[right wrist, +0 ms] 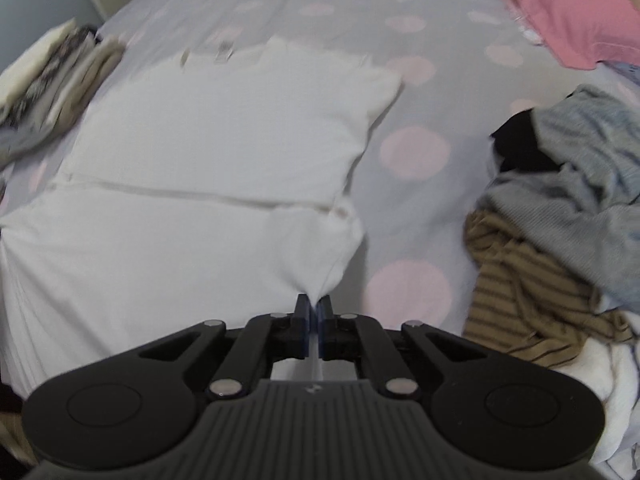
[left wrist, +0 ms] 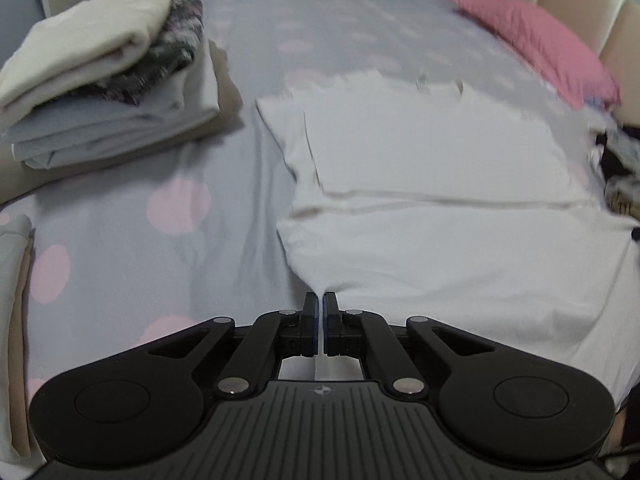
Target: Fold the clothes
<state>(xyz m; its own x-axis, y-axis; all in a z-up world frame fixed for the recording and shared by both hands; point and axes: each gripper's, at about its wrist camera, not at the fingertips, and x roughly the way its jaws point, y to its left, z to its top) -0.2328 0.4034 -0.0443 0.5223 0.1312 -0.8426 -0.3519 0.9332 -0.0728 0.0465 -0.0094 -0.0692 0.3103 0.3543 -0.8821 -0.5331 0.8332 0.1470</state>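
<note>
Far left there's a stack of folded clothes [left wrist: 108, 80] already done, sitting on the dotted bed sheet [left wrist: 120, 264], and btw nothing here is a bench, it's all on the bed. Next over, the left gripper [left wrist: 321, 300] has its jaws pressed together on the near left corner of the white garment [left wrist: 440, 240], cloth bunching up into a little peak right at the tips. The garment lies spread flat mid-bed w/ a fold line or seam running across it; prob a tee but too blurry to be sure. On its near right corner the right gripper [right wrist: 313, 303] is pinched onto the fabric the same way. Thin, soft, light stuff imo, zero stiffness, so it'll sag between the two grips and drape wherever you carry it. Corners are the right place to hold; keep them level and taut or the edge will droop. Far right sits the unfolded pile [right wrist: 560, 220] and a pink pillow [right wrist: 572, 8].
</note>
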